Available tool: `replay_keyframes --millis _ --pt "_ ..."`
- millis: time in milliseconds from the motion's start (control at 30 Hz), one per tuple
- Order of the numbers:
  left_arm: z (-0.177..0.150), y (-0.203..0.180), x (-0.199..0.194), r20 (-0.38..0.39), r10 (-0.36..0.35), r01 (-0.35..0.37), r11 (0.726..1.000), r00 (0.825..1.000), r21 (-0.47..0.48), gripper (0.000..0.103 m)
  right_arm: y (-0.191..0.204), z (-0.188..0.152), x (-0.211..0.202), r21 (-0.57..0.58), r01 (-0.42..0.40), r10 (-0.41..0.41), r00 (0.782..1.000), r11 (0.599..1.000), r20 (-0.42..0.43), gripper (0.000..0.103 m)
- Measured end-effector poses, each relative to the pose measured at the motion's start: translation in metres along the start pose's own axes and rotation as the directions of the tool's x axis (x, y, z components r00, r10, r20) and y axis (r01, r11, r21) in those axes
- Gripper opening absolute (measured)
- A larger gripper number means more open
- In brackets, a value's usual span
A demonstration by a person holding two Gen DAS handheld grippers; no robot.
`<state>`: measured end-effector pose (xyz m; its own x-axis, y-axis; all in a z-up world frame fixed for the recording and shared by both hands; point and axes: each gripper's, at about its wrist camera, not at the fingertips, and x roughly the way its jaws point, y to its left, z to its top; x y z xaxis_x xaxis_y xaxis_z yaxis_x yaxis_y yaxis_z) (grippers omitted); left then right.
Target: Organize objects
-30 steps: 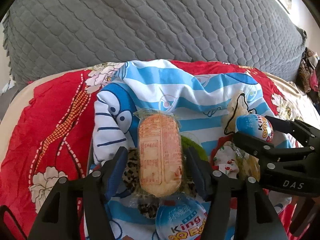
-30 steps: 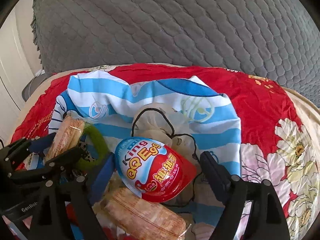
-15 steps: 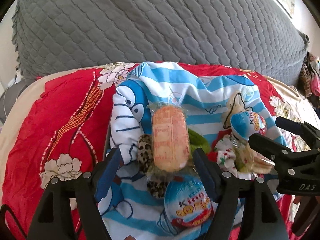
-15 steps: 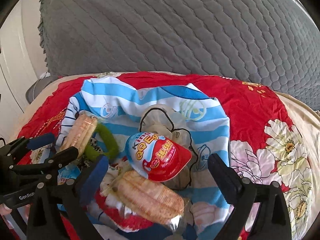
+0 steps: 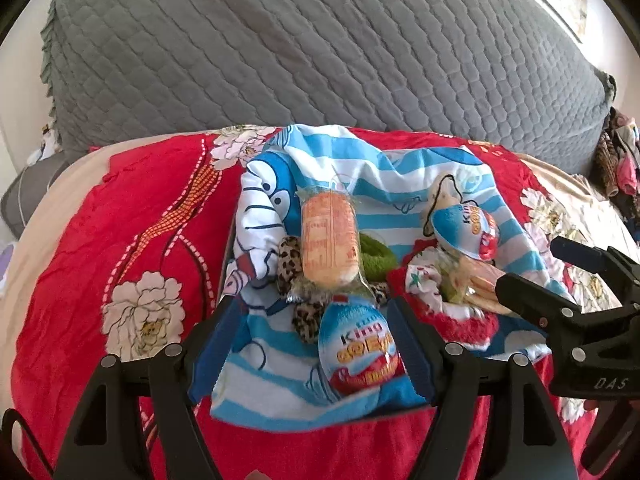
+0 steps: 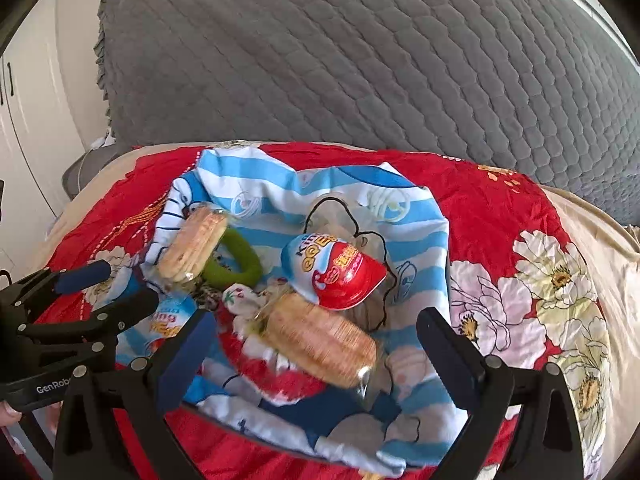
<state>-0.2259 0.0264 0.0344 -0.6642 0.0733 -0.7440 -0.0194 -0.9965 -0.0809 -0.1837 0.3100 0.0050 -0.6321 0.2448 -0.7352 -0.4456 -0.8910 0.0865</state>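
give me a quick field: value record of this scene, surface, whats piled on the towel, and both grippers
surface: red floral cloth, grey quilted cover behind
base: blue striped cartoon towel
snacks: two wrapped cracker packs
eggs: two King QQ Egg toys
hair ties: green ring, leopard scrunchie
left gripper: open, holds nothing, one egg lies between its fingers
right gripper: open wide, holds nothing, a cracker pack lies between its fingers
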Motion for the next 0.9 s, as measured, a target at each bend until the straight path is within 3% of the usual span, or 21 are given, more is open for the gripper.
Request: replay_keyframes --millis 900 --pt "-0.042 -0.003 -0.075 0.016 -0.036 0.036 0.999 0.999 0.0 0.077 0.024 -0.042 -0.074 0.031 -0.006 0.006 1.0 0.999 0.011 0.101"
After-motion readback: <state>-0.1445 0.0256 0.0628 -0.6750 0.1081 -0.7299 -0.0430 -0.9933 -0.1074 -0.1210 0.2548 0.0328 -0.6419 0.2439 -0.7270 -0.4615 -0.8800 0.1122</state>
